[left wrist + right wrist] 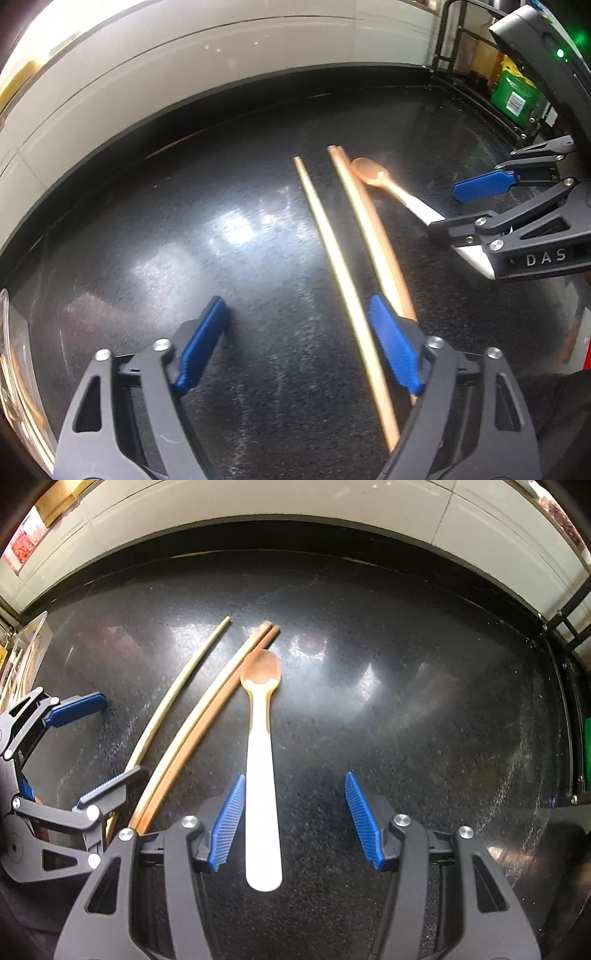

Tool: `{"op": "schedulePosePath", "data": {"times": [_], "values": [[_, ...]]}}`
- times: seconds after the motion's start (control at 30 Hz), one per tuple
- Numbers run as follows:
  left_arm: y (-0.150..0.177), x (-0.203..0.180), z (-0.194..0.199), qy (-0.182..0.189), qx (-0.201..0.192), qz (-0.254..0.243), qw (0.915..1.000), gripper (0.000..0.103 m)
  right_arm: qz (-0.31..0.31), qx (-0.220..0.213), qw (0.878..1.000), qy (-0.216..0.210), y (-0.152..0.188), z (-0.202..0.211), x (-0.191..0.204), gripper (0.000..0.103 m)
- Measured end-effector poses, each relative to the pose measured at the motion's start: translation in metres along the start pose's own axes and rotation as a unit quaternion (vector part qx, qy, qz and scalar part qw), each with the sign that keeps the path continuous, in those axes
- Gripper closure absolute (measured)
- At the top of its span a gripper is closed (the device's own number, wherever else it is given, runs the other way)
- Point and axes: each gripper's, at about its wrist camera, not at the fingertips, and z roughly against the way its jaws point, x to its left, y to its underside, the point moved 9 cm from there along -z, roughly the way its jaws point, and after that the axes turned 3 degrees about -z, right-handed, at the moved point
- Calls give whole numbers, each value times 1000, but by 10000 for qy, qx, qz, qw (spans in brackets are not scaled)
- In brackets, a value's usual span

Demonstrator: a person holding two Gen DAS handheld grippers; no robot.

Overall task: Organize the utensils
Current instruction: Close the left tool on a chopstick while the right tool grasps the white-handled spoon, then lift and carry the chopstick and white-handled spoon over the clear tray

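Left claw (295, 345) is spread, straddling the pale chopstick (328, 243) left of the spoon (260, 746) on the black bench (406, 720). 2 brown chopsticks (207, 716) touch the spoon's bowl. Right claw (295, 821) is spread around its white handle.

On the black speckled countertop (369, 720) lies a spoon (261, 738) with a white handle and amber-brown bowl; left of the spoon, two brown chopsticks (207, 716); further left, a pale yellow chopstick (173, 698); gripper pads (229, 819) are blue, ribbed.
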Motion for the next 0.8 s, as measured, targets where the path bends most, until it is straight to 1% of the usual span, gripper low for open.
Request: {"op": "schedulePosePath", "data": {"times": [0.03, 0.07, 0.1, 0.13, 0.17, 0.23, 0.27, 0.3, 0.4, 0.5, 0.63, 0.8], "values": [[-1, -4, 1, 34, -26, -56, 10000, 38, -24, -9, 10000, -5, 1, 2, 0, 57], [-2, -6, 1, 52, -40, -90, 9999, 41, -40, -16, 10000, -5, 2, 2, -1, 60], [-3, -9, 2, 66, -49, -131, 9999, 48, -73, -30, 10000, -31, 2, 4, -1, 75], [-4, -12, 3, 86, -54, -165, 9998, 58, -103, -39, 9999, -43, 2, 5, -2, 86], [-6, -15, 3, 85, -57, -200, 9997, 63, -187, -29, 9998, -85, 2, 6, -4, 86], [-7, -19, 4, 121, -52, -255, 9996, 80, -264, -37, 9995, -147, 2, 7, -5, 87], [-8, -21, 3, 141, -36, -258, 9996, 85, -287, -47, 9994, -164, 2, 5, -8, 87], [-9, -22, 3, 138, -12, -227, 9996, 93, -290, -52, 9994, -166, 1, 4, -9, 87], [-12, -20, 1, 171, 83, -65, 9998, 97, -358, -16, 9990, -258, 1, 6, -9, 87], [-13, -18, 1, 234, 209, 128, 9994, 97, -553, 15, 9976, -420, 5, 10, -15, 87], [-13, -13, 13, 162, 134, 175, 9996, 97, -578, -173, 9974, -403, 7, 29, -19, 87], [-20, -8, 42, -9, -107, 245, 9996, 97, -586, -503, 9962, -392, 11, 60, -18, 87]]}}
